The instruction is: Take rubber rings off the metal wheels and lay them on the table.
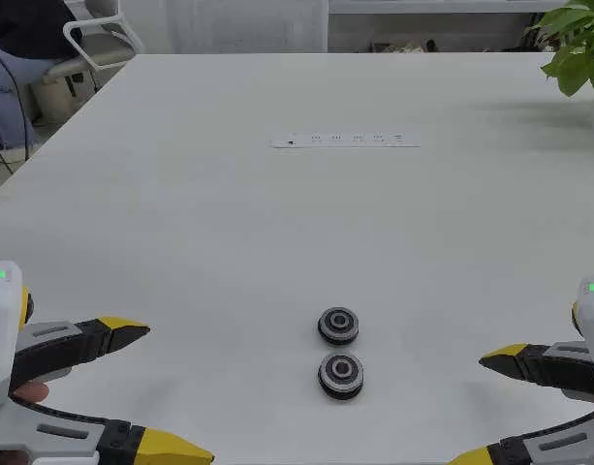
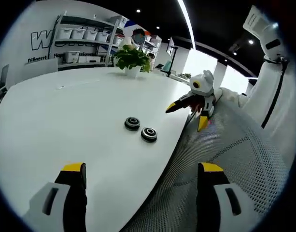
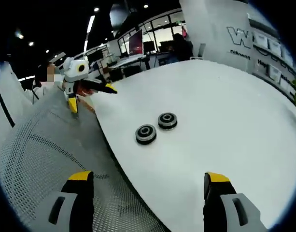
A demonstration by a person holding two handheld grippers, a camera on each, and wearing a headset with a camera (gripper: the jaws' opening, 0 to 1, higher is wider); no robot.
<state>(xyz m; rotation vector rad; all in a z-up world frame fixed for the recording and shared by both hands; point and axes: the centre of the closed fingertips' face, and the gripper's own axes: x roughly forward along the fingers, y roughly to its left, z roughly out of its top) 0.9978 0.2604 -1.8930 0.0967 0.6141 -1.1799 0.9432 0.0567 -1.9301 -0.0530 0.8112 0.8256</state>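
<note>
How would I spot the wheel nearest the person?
Find the big white table. Near its front edge sit two small dark wheels, one behind the other. Pick the near wheel, closest to that edge; the far wheel lies just beyond, toward the power strip.

Two wheels point(image 2: 148, 134) on table point(image 2: 65, 111), left tool point(image 2: 142, 167) (jaws spread) empty

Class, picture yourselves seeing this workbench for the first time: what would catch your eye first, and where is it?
Two small metal wheels with dark rubber rings sit close together on the white table, near its front edge. The left gripper and right gripper flank them at the head view's lower corners, yellow-tipped jaws open and empty. A white power strip lies farther back.
</note>
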